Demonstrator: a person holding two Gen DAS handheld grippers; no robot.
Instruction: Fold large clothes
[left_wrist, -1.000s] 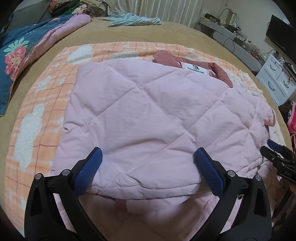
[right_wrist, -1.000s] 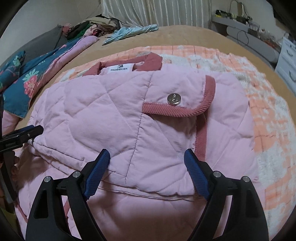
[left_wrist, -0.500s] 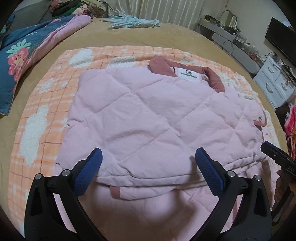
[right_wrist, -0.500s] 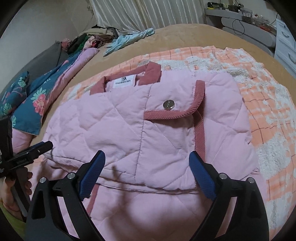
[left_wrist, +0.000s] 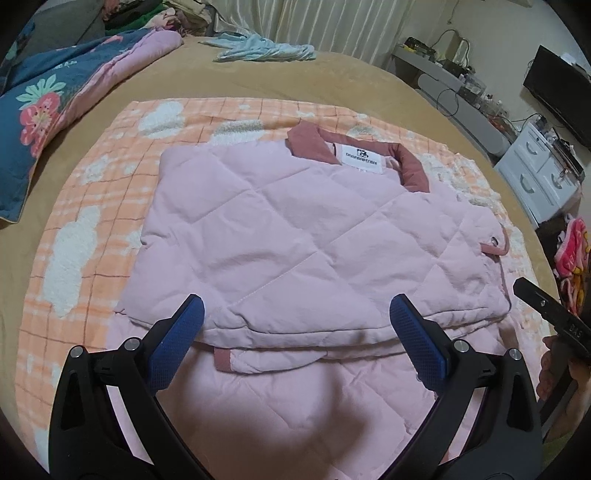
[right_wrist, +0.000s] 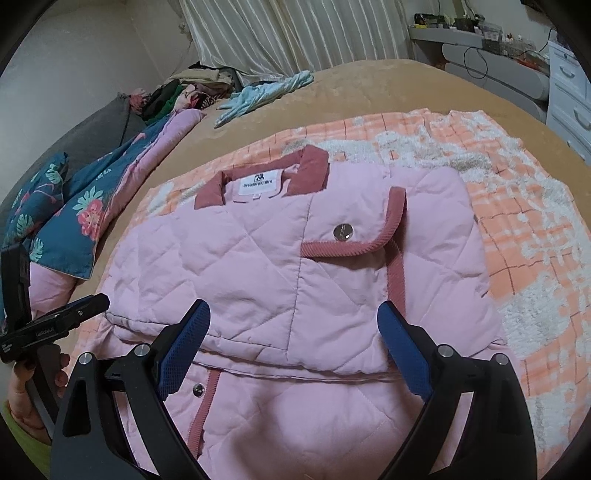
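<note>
A pink quilted jacket (left_wrist: 303, 240) with a dark pink collar and white label lies folded on an orange checked blanket (left_wrist: 92, 206); it also shows in the right wrist view (right_wrist: 266, 269), with a snap-buttoned pocket flap (right_wrist: 354, 236) on top. My left gripper (left_wrist: 295, 325) is open and empty, above the near folded edge. My right gripper (right_wrist: 291, 332) is open and empty, above the same edge further right. Each gripper shows at the side of the other's view: the right one (left_wrist: 546, 314), the left one (right_wrist: 55, 325).
The blanket lies on a tan bed (left_wrist: 258, 81). A blue floral quilt (left_wrist: 40, 114) is at the left, a light blue garment (left_wrist: 266, 50) at the far edge. White drawers (left_wrist: 543, 177) and a shelf stand to the right. A clothes pile (right_wrist: 192, 88) sits by the curtain.
Both grippers have drawn back and up from the jacket, so more of it and the blanket shows. Both stay open. The jacket lies still.
</note>
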